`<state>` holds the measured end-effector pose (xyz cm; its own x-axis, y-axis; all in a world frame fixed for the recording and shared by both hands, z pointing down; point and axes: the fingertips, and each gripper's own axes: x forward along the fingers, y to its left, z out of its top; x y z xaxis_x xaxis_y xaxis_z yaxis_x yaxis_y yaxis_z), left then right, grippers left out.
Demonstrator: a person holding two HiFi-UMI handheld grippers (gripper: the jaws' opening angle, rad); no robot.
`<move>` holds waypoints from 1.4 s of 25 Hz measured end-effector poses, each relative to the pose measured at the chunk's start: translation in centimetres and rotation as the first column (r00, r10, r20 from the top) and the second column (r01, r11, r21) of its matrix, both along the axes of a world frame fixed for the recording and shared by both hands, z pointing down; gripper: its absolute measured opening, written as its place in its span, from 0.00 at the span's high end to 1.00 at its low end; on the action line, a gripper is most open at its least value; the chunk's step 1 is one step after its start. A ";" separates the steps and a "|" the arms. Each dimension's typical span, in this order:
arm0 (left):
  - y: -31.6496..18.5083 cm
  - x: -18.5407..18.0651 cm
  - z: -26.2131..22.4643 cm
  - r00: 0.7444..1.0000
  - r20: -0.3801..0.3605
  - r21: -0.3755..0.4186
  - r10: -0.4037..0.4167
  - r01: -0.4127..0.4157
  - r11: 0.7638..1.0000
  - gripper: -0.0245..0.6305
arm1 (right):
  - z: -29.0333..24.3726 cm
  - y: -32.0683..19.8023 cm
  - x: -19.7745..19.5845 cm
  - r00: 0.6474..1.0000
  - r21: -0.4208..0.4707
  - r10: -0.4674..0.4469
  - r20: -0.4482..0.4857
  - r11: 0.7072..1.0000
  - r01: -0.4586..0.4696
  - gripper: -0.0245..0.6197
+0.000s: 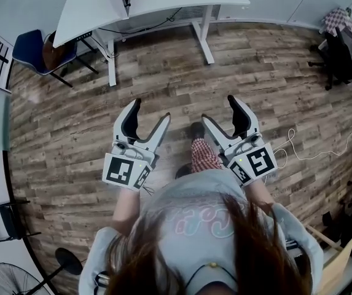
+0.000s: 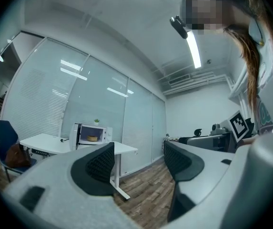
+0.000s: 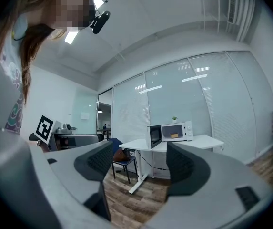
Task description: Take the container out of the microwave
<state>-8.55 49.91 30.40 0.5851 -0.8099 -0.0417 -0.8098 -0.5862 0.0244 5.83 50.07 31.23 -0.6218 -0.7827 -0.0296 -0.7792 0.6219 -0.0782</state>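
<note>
A white microwave stands far off on a white table with its door open. Inside it sits a small tan container. The right gripper view shows the same microwave, its door swung out to the left, and the container within. In the head view the table is across the wooden floor from me. My left gripper and right gripper are held side by side above the floor, both open and empty, well short of the table.
A blue chair with a brown bag stands left of the table. A black chair is at the far right, and a white cable lies on the floor. A fan stands at the lower left.
</note>
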 end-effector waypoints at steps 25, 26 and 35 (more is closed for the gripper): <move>-18.2 1.2 -1.0 0.998 0.044 0.009 -0.036 0.035 0.999 0.51 | -0.9 -19.6 1.7 0.999 0.007 -0.037 0.028 0.999 0.037 0.45; -19.0 1.3 -1.0 0.998 0.043 0.009 -0.042 0.041 0.999 0.51 | -1.0 -20.4 1.8 0.999 0.008 -0.040 0.028 0.999 0.040 0.45; -26.1 2.5 -1.5 0.996 0.041 0.014 -0.081 0.080 0.997 0.51 | -1.7 -28.0 3.3 0.997 0.017 -0.070 0.025 0.997 0.070 0.45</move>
<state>-6.09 23.85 28.88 0.5196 -0.8540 -0.0287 -0.8544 -0.5193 -0.0166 9.09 22.05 29.53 -0.6738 -0.7366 -0.0586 -0.7316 0.6762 -0.0865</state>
